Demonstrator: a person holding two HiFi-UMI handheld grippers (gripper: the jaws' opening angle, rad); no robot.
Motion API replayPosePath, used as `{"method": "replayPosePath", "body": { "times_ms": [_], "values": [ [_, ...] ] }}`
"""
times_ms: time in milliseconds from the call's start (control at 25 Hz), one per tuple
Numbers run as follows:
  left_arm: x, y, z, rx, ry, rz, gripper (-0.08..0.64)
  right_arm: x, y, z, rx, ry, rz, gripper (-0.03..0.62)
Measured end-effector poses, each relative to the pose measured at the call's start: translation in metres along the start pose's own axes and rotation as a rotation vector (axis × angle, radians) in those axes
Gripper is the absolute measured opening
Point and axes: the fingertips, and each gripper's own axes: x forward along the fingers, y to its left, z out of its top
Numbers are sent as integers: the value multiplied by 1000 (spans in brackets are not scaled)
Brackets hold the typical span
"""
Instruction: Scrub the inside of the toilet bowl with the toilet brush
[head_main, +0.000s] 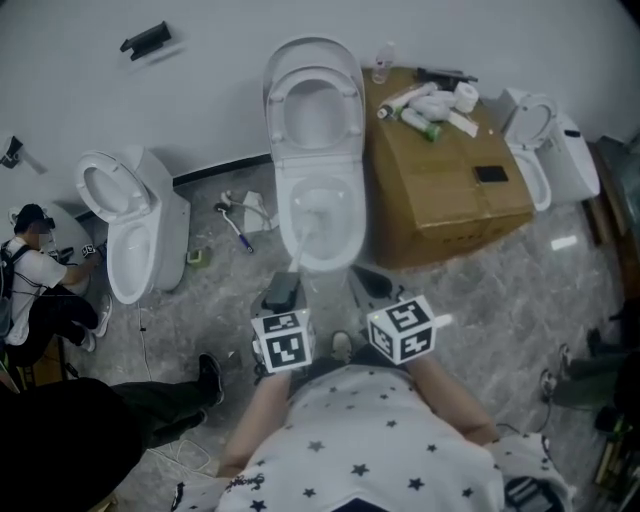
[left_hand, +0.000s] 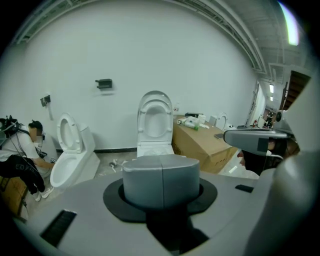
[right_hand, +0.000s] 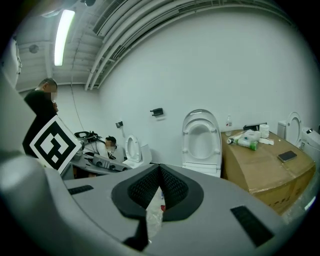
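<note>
Toilet brush (head_main: 311, 226) rests in centre toilet bowl (head_main: 352, 215); left gripper (head_main: 284, 288) and right gripper (head_main: 371, 284), lower centre, jaws closed on nothing, so scrubbing apparently all remains.

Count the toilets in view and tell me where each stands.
3. The middle toilet stands straight ahead, lid up; the left toilet beside it; the right toilet beyond the cardboard box. Others may sit outside the views.

The person is holding 2 grippers side by side ahead of the torso, both bare forearms (head_main: 446, 396) reaching forward. The left gripper (head_main: 282, 292) is clamping its black pads (left_hand: 116, 199) round the toilet brush's gray handle end (left_hand: 161, 179); the right gripper (right_hand: 159, 186) is pressing its pad tips together, empty.
</note>
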Motion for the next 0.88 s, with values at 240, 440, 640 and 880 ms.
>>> {"method": "replayPosePath", "body": {
  "times_ms": [240,440,640,880],
  "values": [
    [19,-3,14,-14,14,14,153,15,-23,7,45,8,22,6],
    [32,-6,18,-6,33,18,153,21,-37,3,64,19,19,6],
    [51,-4,23,-1,52,17,153,30,-50,-3,94,33,6,6],
    [80,2,36,10,73,3,153,43,-69,-8,116,74,-33,6]
  ]
}}
